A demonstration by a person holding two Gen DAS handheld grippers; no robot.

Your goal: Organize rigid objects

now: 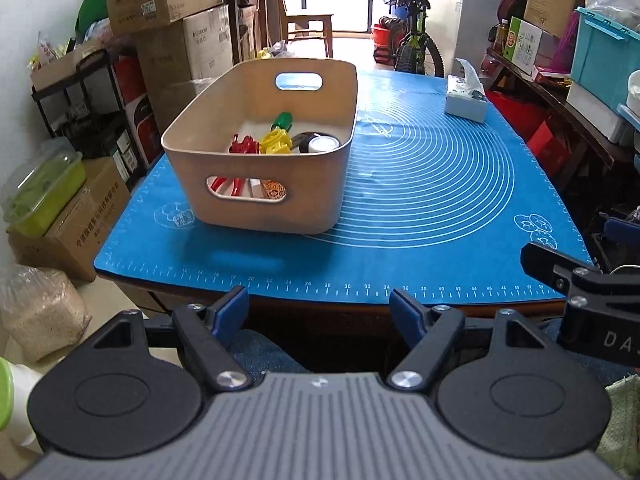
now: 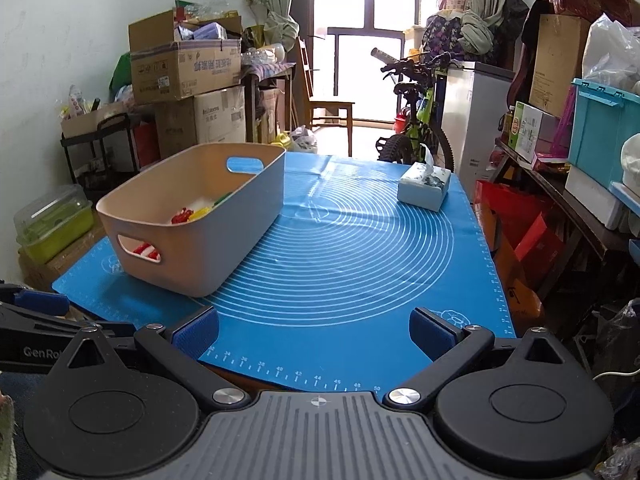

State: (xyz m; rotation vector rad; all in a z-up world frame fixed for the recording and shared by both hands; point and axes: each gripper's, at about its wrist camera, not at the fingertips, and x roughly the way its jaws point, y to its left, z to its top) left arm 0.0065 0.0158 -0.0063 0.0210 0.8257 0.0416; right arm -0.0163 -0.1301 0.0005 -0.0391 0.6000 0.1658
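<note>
Left wrist view first: left gripper (image 1: pixel 318 306) spread wide, nothing between the blue pads (image 1: pixel 230 312), parked just off the near edge of the table. Right wrist view, same deal: right gripper (image 2: pixel 316 332) gaping, pads bare, sitting over the near edge of the blue mat (image 2: pixel 360 264).

Beige bin (image 1: pixel 256 200) straight ahead of the left gripper and a touch left of its centreline, on the left part of the mat. Long axis running away from the tool, short handle-cutout wall facing it. From the right gripper, way off to the left, corner-on.

Already inside: red toy (image 1: pixel 242 145), yellow toy (image 1: pixel 275 142), green piece (image 1: pixel 283 121), white-lidded jar (image 1: pixel 323 145), plus more red stuff peeking through the near cutout. No loose rigid pieces spotted on the mat, only a tissue box (image 1: pixel 466 100) at the far right.

Looks pretty much finished to me. For any further bin move, left gripper clearly nearer and better lined up: straight forward push, near wall first. Right one stuck reaching across.
</note>
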